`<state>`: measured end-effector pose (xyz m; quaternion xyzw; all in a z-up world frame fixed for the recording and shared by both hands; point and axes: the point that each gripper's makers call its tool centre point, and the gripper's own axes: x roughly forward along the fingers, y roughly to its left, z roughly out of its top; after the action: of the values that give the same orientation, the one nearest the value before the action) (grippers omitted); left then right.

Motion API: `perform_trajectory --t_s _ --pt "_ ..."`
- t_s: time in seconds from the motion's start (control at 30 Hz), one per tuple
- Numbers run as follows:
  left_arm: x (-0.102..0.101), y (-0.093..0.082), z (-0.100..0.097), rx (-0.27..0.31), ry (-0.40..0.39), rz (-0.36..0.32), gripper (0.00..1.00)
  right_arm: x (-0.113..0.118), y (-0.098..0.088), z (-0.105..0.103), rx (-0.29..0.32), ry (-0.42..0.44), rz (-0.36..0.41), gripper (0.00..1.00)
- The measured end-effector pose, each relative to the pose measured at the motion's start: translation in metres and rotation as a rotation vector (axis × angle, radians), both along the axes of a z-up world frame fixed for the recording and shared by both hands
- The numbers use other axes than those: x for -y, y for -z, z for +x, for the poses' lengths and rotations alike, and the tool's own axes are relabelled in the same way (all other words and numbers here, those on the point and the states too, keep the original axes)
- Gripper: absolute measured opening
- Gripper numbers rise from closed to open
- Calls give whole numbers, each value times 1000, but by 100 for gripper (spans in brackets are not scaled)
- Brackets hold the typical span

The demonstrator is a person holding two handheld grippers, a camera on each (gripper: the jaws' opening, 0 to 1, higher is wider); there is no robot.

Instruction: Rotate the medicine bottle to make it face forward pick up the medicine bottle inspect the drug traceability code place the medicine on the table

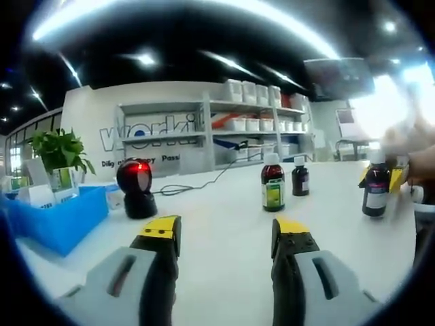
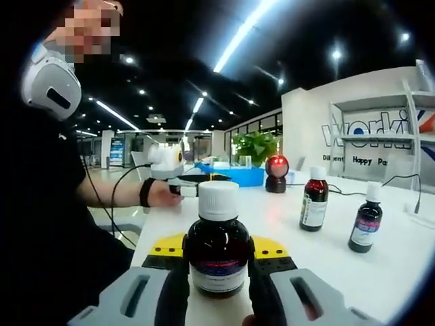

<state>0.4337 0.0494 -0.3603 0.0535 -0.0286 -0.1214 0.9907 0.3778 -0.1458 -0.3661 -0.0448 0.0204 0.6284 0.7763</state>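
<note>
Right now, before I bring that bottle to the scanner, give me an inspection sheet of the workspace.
Surface: white table, bare between the items.
Job's things: medicine bottle, white cap, dark glass, upright between the right gripper's jaws; two more bottles stand apart on the table; scanner with its red light on.
Clutter: blue bin, potted plant.
Grippers: right gripper shut on the medicine bottle; left gripper open, holding nothing, aimed across the table.
Cables: black cable running along the table from behind the scanner toward the shelves.
Surroundings: shelving with white boxes, lettered wall, ceiling strip lights; the person's arm shows in the right gripper view.
</note>
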Motion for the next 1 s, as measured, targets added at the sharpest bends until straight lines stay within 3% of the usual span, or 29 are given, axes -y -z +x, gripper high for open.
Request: perform_trajectory --t_s 0.17,0.5,0.7,1.0 --pt "-3 0 1 1 -5 -8 44 -11 -16 18 -24 91 64 28" --pt "-2 0 0 3 -1 -9 44 -57 -38 54 -17 233 78 28" --pt "-3 -1 0 5 0 -18 44 -85 -41 72 -10 289 71 29" --pt "-5 -2 0 8 3 -26 44 -119 -38 117 -21 429 103 29"
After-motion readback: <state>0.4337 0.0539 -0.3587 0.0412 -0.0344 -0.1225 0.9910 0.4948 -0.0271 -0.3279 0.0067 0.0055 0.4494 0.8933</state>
